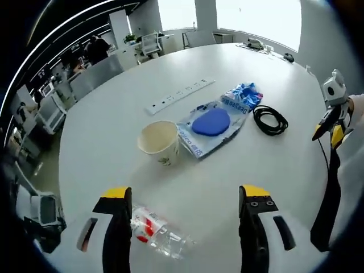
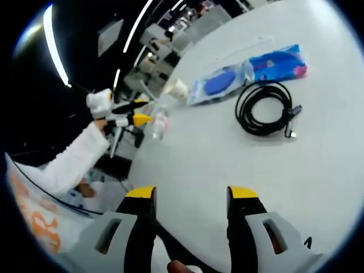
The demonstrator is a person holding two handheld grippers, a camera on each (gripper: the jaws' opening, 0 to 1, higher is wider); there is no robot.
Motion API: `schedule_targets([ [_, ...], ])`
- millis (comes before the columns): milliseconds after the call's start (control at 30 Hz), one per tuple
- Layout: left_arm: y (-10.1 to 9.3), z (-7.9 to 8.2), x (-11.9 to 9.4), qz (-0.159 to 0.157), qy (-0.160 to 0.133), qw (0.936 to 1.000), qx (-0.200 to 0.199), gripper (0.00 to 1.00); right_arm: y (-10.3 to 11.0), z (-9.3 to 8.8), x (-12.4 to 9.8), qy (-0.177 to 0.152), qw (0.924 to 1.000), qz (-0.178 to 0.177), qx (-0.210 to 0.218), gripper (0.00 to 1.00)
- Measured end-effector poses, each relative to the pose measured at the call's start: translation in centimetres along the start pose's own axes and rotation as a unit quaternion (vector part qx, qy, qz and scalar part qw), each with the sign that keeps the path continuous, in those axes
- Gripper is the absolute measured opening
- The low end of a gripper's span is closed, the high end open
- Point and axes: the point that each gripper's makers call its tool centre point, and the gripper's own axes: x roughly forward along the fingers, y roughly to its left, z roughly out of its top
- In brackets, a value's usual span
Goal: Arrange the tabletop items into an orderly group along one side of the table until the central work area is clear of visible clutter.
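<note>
In the left gripper view, the left tongs (image 1: 185, 196) are spread wide above a bottle (image 1: 159, 232) on the desk (image 1: 114, 125), short of a cup (image 1: 160, 141), pouch (image 1: 209, 126) and cable (image 1: 270, 120). In the right gripper view, the right tongs (image 2: 190, 196) are released, empty, near the cable (image 2: 265, 108).

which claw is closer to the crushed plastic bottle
Left. The left claw hangs just above the plastic bottle, jaws open on either side of it. The right claw hovers farther off, nearer the black cable.

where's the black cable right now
The coiled black cable lies on the white table, just right of the blue packets in the left gripper view; in the right gripper view it sits just below them, ahead of the open jaws.
</note>
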Motion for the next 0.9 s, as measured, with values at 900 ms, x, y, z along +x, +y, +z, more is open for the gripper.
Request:
schedule_targets([
  [900, 2.7, -4.9, -1.2, 0.052, 0.001, 0.9896, -0.134, 0.75, -0.7, -0.1, -0.3, -0.013, 0.9990, -0.007, 0.041, 0.46],
])
